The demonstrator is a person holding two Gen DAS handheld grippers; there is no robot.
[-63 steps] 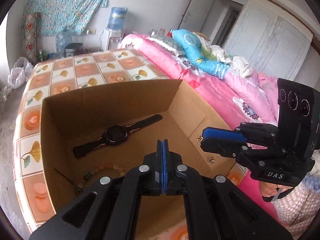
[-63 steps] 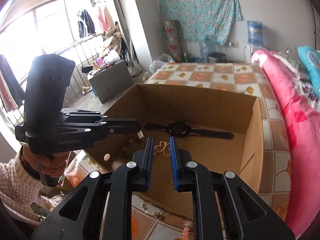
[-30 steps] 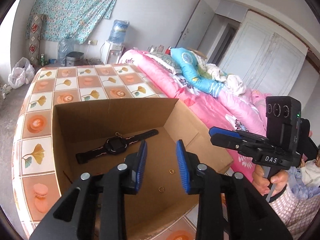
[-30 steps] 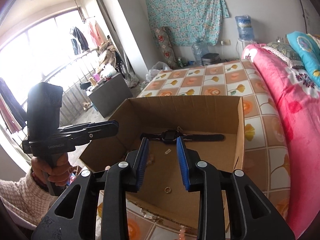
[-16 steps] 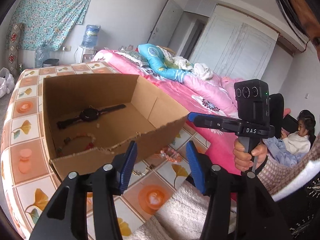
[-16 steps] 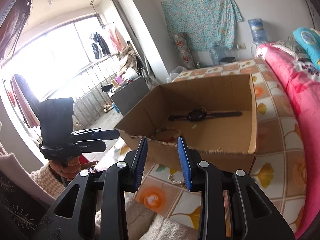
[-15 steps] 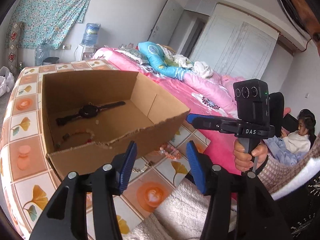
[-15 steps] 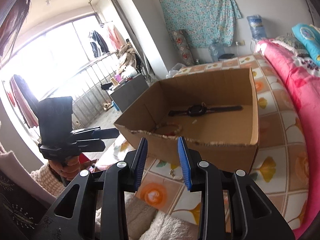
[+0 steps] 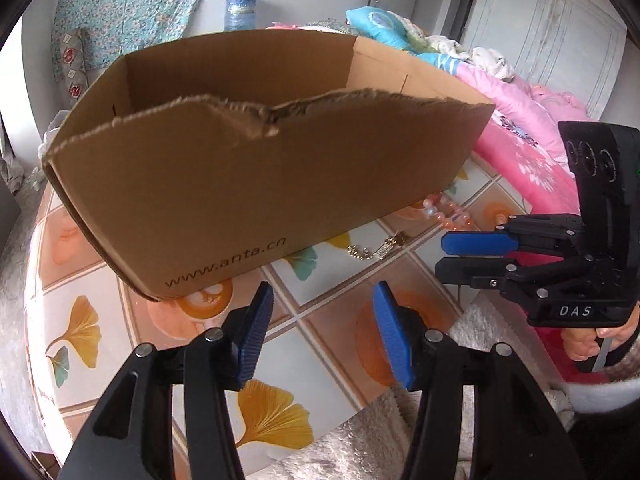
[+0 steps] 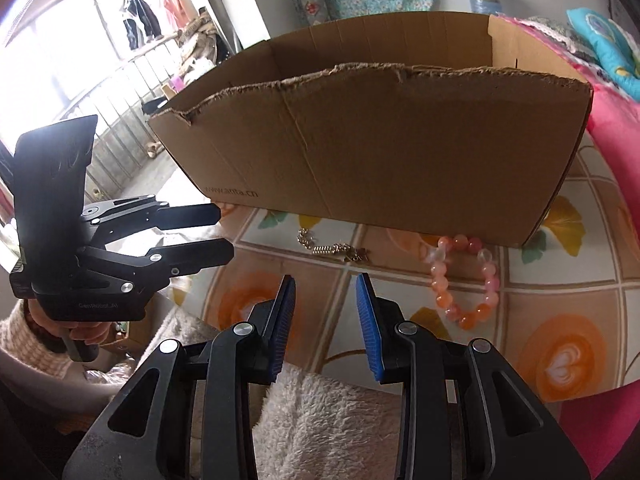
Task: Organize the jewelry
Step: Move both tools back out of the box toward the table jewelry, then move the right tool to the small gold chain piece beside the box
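Cardboard box (image 10: pixel 380 152) torn-rimmed; round-beaded bracelet (image 10: pixel 464 276) beside.

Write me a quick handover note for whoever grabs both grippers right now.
Left gripper: jaws open, empty, low in front of the cardboard box.
Right gripper: jaws open, empty, also in front of the box.
On the tiled cloth outside the box's near wall: gold chain and pink bead bracelet.
Done: cannot tell from here; the box's inside is hidden by its near wall.
Left: pick up the chain and the bracelet and put them into the box.
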